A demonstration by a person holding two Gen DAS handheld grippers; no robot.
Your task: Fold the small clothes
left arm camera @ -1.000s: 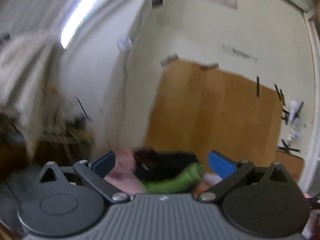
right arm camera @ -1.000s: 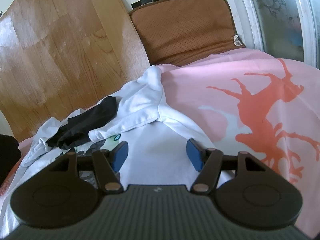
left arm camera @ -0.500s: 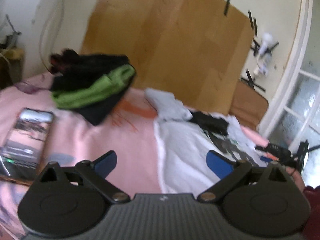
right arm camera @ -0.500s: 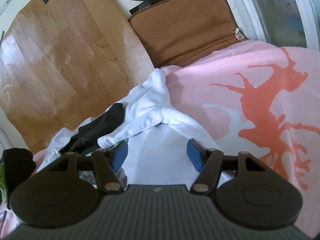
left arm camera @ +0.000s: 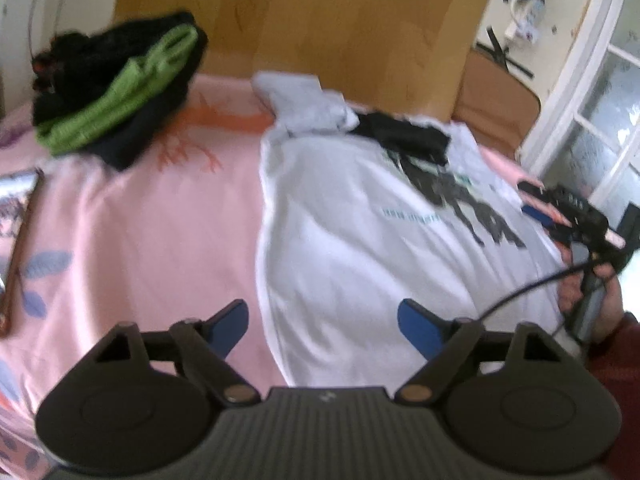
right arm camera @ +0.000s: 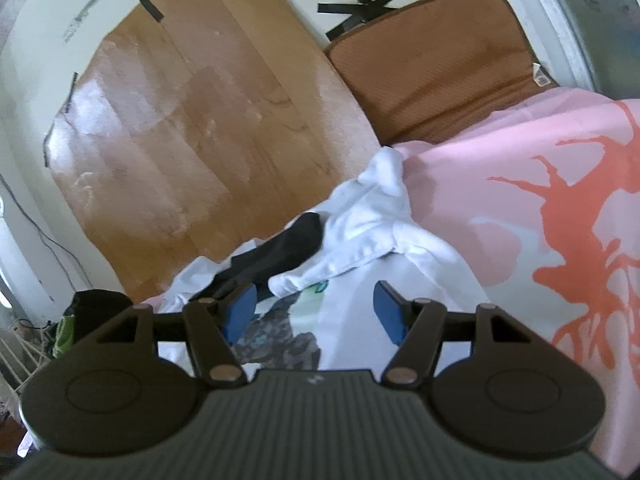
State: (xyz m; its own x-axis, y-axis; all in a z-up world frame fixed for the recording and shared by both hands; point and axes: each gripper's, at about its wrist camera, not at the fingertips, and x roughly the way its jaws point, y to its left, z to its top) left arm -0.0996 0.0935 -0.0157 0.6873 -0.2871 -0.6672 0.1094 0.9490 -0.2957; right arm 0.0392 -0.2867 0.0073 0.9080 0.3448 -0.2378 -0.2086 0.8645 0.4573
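Fingers on the left gripper (left arm camera: 322,322) are spread but closing in, nothing pinched, hovering over the near-left edge of the white t-shirt (left arm camera: 360,240) that's lying flat on the pink bedsheet (left arm camera: 140,240). Going left to right: a phone (left arm camera: 16,204) at the far left edge, then a black-and-green clothes pile (left arm camera: 116,96) at the back, then the shirt with a black sock (left arm camera: 404,136) lying across its collar end. Over on the right, the right gripper (right arm camera: 314,312) has its blue pads wide apart too, holding nothing, low over the shirt's printed chest (right arm camera: 280,336). Person's hand (left arm camera: 588,296) grips its handle. Wood-look board (right arm camera: 200,140) leans on the wall behind.
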